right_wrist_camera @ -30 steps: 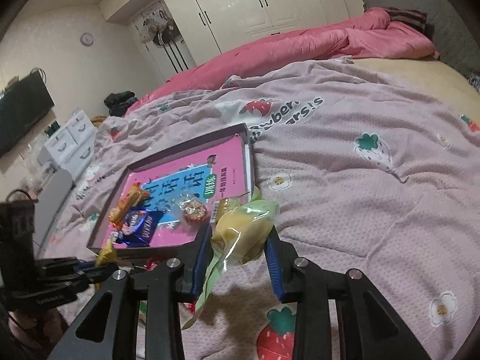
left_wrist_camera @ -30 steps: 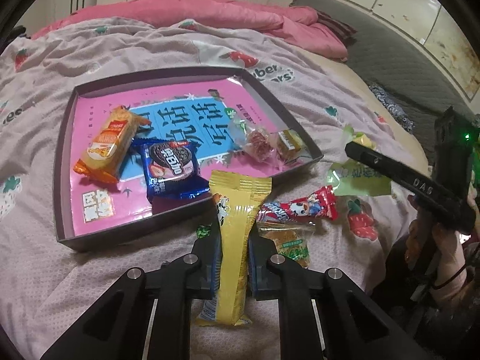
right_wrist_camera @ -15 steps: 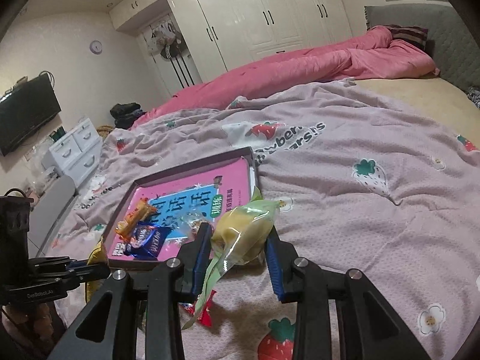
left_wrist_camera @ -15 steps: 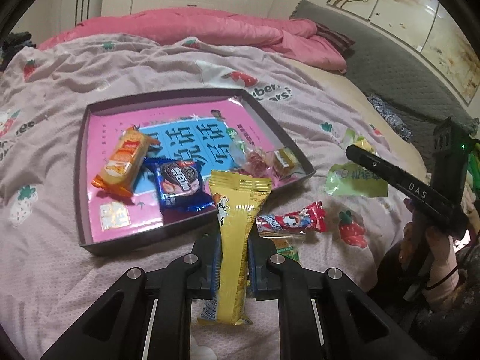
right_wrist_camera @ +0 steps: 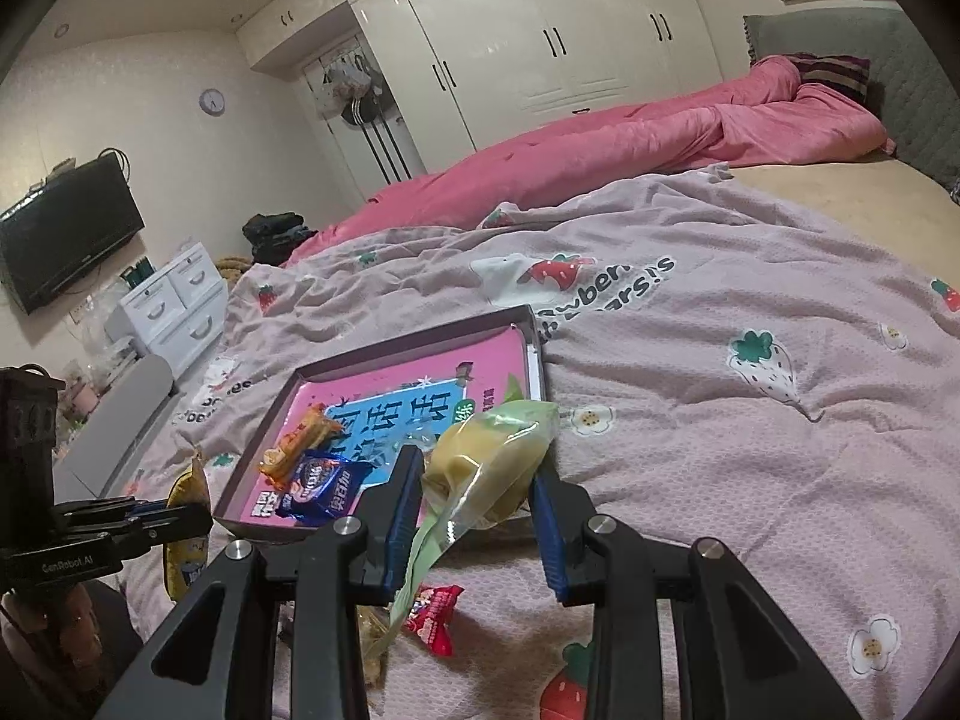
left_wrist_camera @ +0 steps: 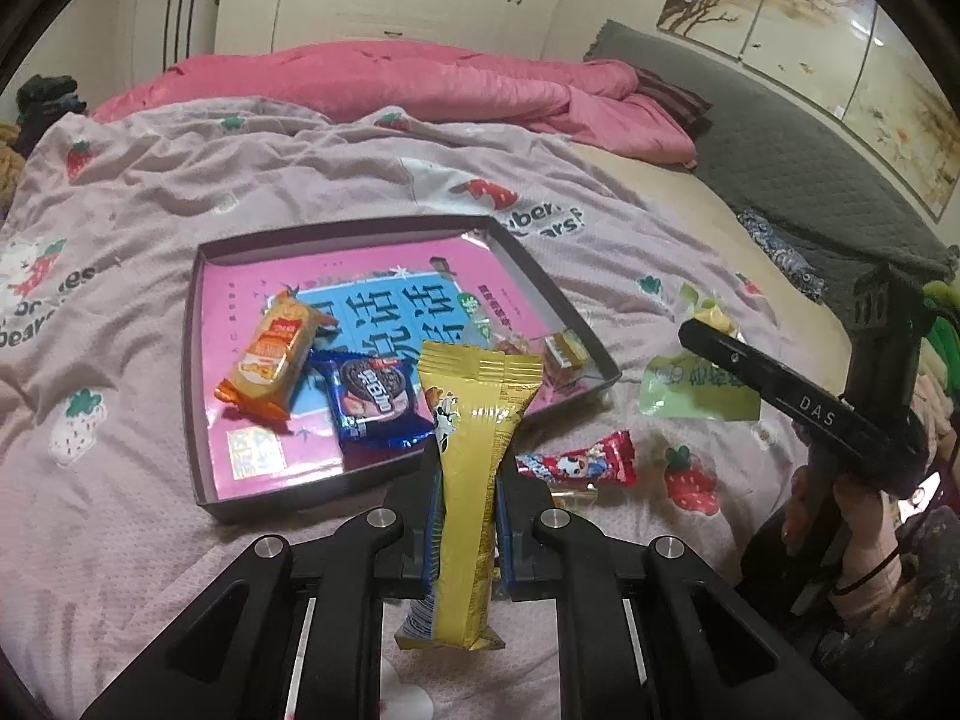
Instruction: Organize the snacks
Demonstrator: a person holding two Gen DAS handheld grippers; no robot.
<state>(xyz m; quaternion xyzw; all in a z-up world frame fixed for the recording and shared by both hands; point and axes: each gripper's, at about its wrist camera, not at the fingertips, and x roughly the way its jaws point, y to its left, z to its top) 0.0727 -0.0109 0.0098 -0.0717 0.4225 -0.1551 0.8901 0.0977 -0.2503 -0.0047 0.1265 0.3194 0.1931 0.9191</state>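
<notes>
So, held item L: yellow snack bar point(left_wrist_camera: 474, 480) clamped between pads of left gripper point(left_wrist_camera: 467, 516); jaws at their narrowest, pressing both flat sides of the wrapper.
Bar axis: long axis runs straight out along the fingers, crimped top end pointing toward the tray, bottom end hanging back below the jaws.
Bar vs tray: purple-walled tray point(left_wrist_camera: 198, 372) lies directly ahead + slightly below; its near wall sits just beyond the fingertips. Bar top overlaps the tray's near-right part in view, but bar is up in the air, not resting in it.
Held item R: green-wrapped cake point(right_wrist_camera: 486, 468) pinched in right gripper point(right_wrist_camera: 474, 510); jaws part-way closed on the puffy pack, loose green tail drooping down-left.
Cake vs tray: tray point(right_wrist_camera: 534, 348) is ahead + to the left; its near-right corner is just past the pack.
Nearer hand: judged, left is squarer to the tray, so a short fwd move then release should land the bar; right needs to swing left.
In tray already: orange biscuit pack point(left_wrist_camera: 276, 354), blue Oreo pack point(left_wrist_camera: 372, 396), clear-wrapped sweet point(left_wrist_camera: 510, 348), small gold pack point(left_wrist_camera: 564, 354).
Free spot: pink floor at far side + near-left corner looks open.
On bed, outside tray: red candy pack point(left_wrist_camera: 582, 459) and a pale pack, partly hidden, near the left fingers; both just beside the tray's near-right corner.
</notes>
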